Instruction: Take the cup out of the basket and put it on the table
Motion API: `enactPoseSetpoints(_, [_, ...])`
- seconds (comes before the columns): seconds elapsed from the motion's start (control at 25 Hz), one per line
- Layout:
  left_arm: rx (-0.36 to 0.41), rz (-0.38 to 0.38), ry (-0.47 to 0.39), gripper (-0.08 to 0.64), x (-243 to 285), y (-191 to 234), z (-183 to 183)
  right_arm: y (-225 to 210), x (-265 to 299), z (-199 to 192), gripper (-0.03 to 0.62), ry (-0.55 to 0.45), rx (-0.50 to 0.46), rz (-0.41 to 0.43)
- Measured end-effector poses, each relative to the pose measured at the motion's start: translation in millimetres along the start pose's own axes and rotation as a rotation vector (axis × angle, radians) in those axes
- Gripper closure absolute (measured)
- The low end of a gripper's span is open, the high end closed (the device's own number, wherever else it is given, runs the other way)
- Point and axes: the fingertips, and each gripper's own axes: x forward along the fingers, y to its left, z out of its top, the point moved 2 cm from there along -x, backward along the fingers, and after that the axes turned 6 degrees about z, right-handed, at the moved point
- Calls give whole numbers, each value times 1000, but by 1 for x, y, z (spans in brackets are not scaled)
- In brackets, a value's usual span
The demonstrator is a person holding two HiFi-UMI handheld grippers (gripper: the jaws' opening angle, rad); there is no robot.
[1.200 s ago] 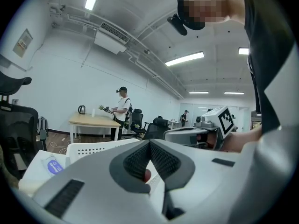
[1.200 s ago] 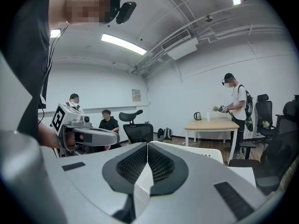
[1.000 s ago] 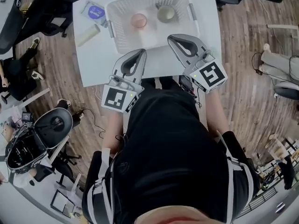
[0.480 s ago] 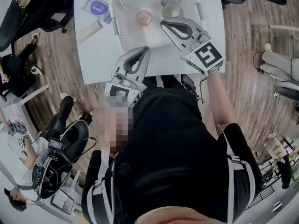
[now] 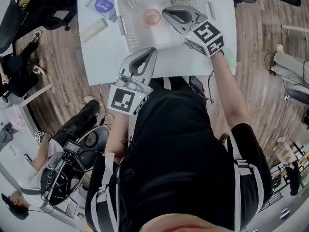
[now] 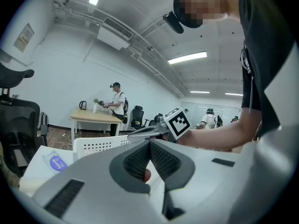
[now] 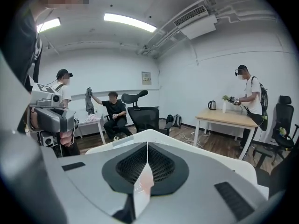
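White basket [image 5: 126, 14] holds the pink cup [image 5: 151, 16] beside the closed, empty right gripper [image 5: 165, 11]; left gripper [image 5: 151, 52] hangs closed outside it.

Cup [image 5: 151, 16] in basket [image 5: 126, 4], basket on table [image 5: 101, 57]

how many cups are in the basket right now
1 in plain view: a pink cup near the middle of the white basket. The right gripper reaches over the basket's right side with jaws together, so another cup may be hidden under it.
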Motion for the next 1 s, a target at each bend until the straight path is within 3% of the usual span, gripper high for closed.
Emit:
enactPoseSetpoints(0.2, [-6,7,2,543,4,4,0,-13,14,-3,572,4,-5,12])
enactPoseSetpoints(0.64, [-13,21,1,543,16,13,2,-24,42,-14,572,-33,40,119])
enactPoseSetpoints(1.0, [-24,42,19,543,18,23,-4,-34,73,-52,571,35,103,137])
